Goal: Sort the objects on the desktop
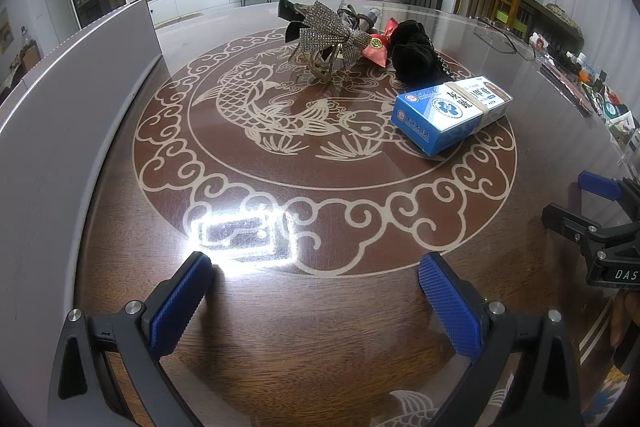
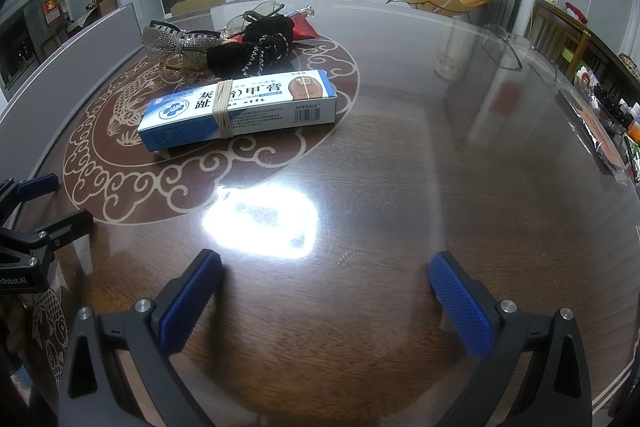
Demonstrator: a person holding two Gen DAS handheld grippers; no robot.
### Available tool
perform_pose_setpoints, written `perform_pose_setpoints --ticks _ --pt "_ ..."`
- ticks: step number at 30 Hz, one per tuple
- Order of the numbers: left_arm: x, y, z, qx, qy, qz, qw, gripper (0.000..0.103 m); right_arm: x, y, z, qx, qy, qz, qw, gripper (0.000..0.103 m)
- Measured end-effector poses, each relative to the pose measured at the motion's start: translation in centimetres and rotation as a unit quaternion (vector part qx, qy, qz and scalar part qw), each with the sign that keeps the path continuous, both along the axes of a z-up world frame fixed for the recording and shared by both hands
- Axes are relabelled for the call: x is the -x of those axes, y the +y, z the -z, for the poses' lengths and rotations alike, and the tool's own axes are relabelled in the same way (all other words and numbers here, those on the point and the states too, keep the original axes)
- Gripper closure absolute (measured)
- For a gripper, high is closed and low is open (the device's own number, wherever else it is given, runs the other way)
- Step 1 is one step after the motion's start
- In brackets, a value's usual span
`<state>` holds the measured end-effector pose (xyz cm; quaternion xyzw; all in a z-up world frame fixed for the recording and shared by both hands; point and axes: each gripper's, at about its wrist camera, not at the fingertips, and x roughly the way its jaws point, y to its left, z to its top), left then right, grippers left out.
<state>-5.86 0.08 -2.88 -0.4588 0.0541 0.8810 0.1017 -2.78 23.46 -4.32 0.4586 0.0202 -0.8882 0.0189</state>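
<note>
I am holding the left gripper (image 1: pixel 316 291) and right gripper (image 2: pixel 326 291) with jaws spread wide, gripping nothing. The blue ointment box (image 2: pixel 240 109), rubber-banded, is lying ahead of the jaws, touching neither; rhinestone bow (image 1: pixel 334 35) and black scrunchie (image 1: pixel 414 53) are sitting beyond it.

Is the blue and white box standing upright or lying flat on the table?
Lying flat. The blue and white box rests on a long side on the table, printed face up, a rubber band around its middle.
</note>
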Motion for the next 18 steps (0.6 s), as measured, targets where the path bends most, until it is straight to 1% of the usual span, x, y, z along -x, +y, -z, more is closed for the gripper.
perform_pose_setpoints --ticks 1,3,5,6,8,10,11,13,14,16,18 --pt "0.2 0.1 0.0 -0.001 -0.002 0.006 1.0000 0.000 0.0 0.0 0.0 0.000 0.000 0.000 1.000 0.000" --pt "0.9 0.8 0.0 0.002 -0.010 0.042 0.9991 0.000 0.0 0.0 0.0 0.000 0.000 0.000 1.000 0.000" --pt "2.7 1.4 -0.2 0.001 -0.029 0.067 0.9973 0.000 0.0 0.0 0.0 0.000 0.000 0.000 1.000 0.000" --pt "3.6 1.7 -0.4 -0.011 -0.037 0.076 0.9964 0.000 0.0 0.0 0.0 0.000 0.000 0.000 1.000 0.000" --pt "5.6 2.4 -0.9 -0.061 -0.057 0.102 0.9913 0.000 0.0 0.0 0.0 0.000 0.000 0.000 1.000 0.000" --pt "7.4 3.5 -1.4 -0.090 -0.066 0.120 0.9864 0.000 0.1 -0.1 0.0 0.000 0.000 0.001 1.000 0.000" --pt "7.9 4.2 -1.7 -0.095 -0.066 0.131 0.9846 0.000 0.1 -0.1 0.0 0.000 0.000 0.001 1.000 0.000" --pt "8.5 5.9 -2.3 -0.092 -0.056 0.159 0.9815 0.000 0.1 -0.1 0.0 0.000 0.000 0.000 1.000 0.000" --pt "8.7 7.0 -2.4 -0.082 -0.050 0.175 0.9798 0.000 0.1 -0.1 0.0 0.000 0.000 0.000 1.000 0.000" --pt "9.2 9.0 -2.1 -0.058 -0.049 0.200 0.9768 0.000 0.2 0.0 0.0 0.000 0.000 0.001 1.000 0.000" --pt "9.6 10.9 -1.2 -0.018 -0.053 0.218 0.9742 0.000 0.2 0.0 0.0 0.000 0.000 0.000 1.000 0.000"
